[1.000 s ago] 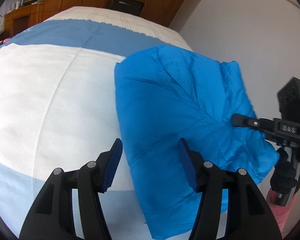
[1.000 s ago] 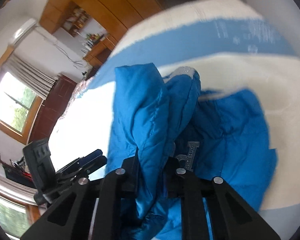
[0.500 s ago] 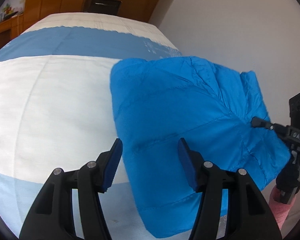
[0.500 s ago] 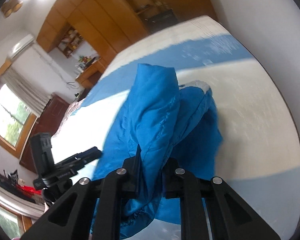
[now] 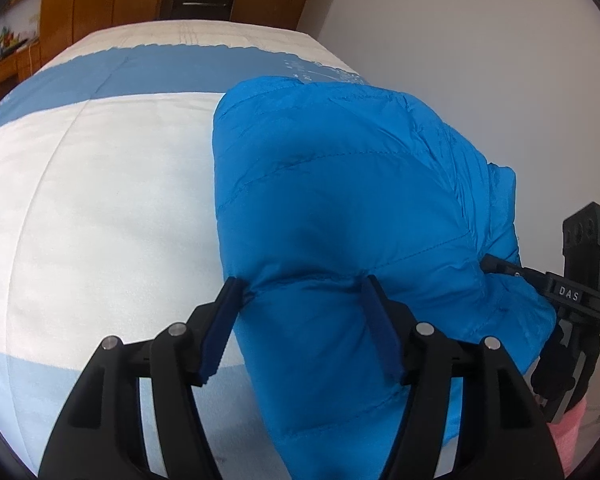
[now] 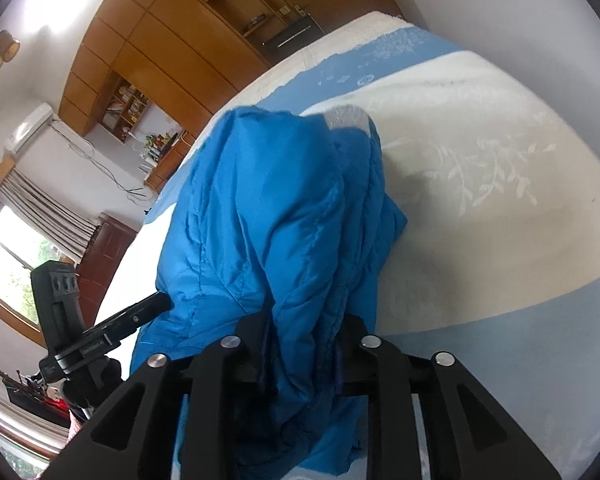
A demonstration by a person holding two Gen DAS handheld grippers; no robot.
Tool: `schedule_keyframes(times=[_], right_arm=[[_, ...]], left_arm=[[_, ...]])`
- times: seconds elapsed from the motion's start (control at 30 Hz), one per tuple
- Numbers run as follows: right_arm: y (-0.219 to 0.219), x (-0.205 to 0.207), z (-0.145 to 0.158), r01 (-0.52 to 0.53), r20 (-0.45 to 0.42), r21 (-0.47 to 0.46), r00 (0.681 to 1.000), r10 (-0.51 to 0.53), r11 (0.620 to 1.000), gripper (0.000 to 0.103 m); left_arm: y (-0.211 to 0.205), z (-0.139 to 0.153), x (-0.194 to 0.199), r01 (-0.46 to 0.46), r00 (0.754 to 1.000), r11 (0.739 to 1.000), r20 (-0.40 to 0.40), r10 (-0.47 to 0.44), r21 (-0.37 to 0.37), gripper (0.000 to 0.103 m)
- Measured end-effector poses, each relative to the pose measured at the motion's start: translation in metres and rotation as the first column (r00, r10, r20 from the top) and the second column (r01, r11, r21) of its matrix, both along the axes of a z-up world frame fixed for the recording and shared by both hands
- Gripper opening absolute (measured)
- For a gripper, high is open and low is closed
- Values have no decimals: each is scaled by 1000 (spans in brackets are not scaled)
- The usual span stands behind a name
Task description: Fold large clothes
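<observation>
The left gripper (image 5: 300,300) is nearest in its own view. Its 2 blue pads (image 5: 220,332) are spread wide, one on each side of a fold of the puffy blue jacket (image 5: 340,200). The left pad touches the jacket's edge and the right pad presses into the cloth, but they do not squeeze it.

The right gripper (image 6: 300,344) has its 2 black fingers close together, pinching a thick bunch of the jacket (image 6: 268,232) between them. In the left camera, this same gripper (image 5: 500,266) pokes into the jacket's right side.

The jacket lies in a folded heap on the bed (image 5: 100,200), close to the bed's right edge and the white wall (image 5: 460,40). A small grey patch (image 6: 346,114) shows at the far end of the jacket.

The bed cover is white with blue bands. Beyond the bed stand brown wooden cupboards (image 6: 160,40). A window with curtains (image 6: 28,216) is off to the left side.
</observation>
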State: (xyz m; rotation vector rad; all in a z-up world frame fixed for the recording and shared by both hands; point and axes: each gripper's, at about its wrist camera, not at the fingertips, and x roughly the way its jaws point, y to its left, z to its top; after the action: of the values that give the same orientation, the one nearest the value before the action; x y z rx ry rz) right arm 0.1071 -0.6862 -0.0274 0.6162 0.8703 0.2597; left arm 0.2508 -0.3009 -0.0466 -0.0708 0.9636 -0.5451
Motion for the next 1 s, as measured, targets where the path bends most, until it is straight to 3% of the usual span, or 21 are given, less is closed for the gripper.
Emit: schedule_keyframes(times=[0.1, 0.17, 0.23, 0.37, 0.47, 0.7, 0.83, 1.0], right_arm=[[-1, -16, 24, 38, 45, -93, 998, -34, 995, 33], [3, -35, 48, 100, 113, -195, 990, -78, 976, 33], [11, -51, 71, 121, 183, -232, 980, -79, 965, 32], [46, -52, 86, 12, 214, -244, 976, 42, 970, 28], [71, -45, 80, -55, 190, -282, 975, 112, 958, 19], [72, -56, 46, -34, 141, -350, 986, 89, 936, 12], [66, -62, 6, -37, 108, -323, 991, 75, 946, 8], [63, -62, -6, -27, 115, -291, 991, 63, 956, 7]], left_arm=[[15, 15, -19, -25, 1000, 999, 1, 25, -22, 56], [24, 30, -31, -57, 997, 998, 58, 58, -21, 56], [26, 40, -41, -72, 992, 997, 100, 74, -23, 56], [16, 46, -57, -63, 991, 998, 120, 64, -12, 56], [7, 41, -67, -57, 992, 998, 115, 57, -4, 55], [-2, 18, -71, -51, 994, 998, 94, 48, 31, 56], [-10, 7, -80, -29, 990, 996, 141, 16, 84, 57], [-13, -1, -85, -30, 984, 993, 179, 10, 113, 57]])
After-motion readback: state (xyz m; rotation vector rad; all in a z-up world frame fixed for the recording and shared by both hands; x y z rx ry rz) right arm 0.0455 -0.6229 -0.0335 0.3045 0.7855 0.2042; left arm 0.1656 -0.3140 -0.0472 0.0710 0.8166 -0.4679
